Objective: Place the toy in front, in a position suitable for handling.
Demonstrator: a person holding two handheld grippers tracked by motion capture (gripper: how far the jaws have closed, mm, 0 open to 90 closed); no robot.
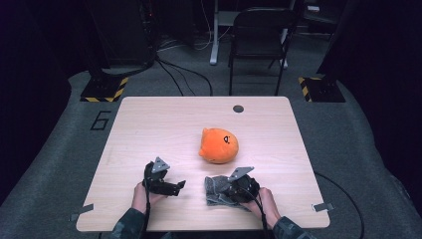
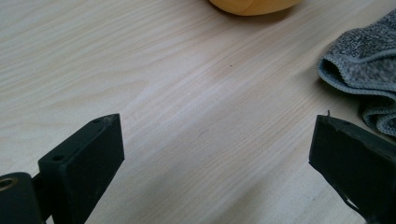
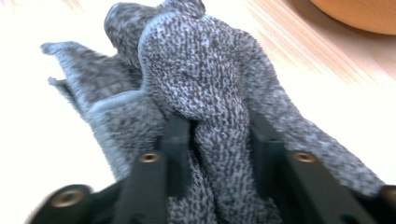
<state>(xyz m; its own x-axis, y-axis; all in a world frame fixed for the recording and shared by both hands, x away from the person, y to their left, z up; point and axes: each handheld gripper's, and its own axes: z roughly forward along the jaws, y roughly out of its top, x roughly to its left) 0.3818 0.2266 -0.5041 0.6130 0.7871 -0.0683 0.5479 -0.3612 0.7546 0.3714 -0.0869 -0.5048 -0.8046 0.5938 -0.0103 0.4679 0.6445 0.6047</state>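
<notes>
The right gripper [image 1: 230, 190] is down on the grey cloth [image 1: 215, 191] at the near edge of the table [image 1: 149, 124], and its jaws are pinched in on a bunched fold of it. In the right gripper view the knitted cloth [image 3: 205, 93] rises in a ridge squeezed between the two black jaws, the rest spilling out on both sides onto the wood.

Over on the other side, the left gripper [image 1: 171, 186] sits low above bare wood, just beside the cloth, with its jaws spread wide and nothing between them. In the left gripper view the cloth [image 2: 364, 70] lies off by one jaw, apart from it.

Beyond both grippers, near the middle of the table, an orange plush toy [image 1: 219, 145] rests by itself, close to the cloth but not touching it.
</notes>
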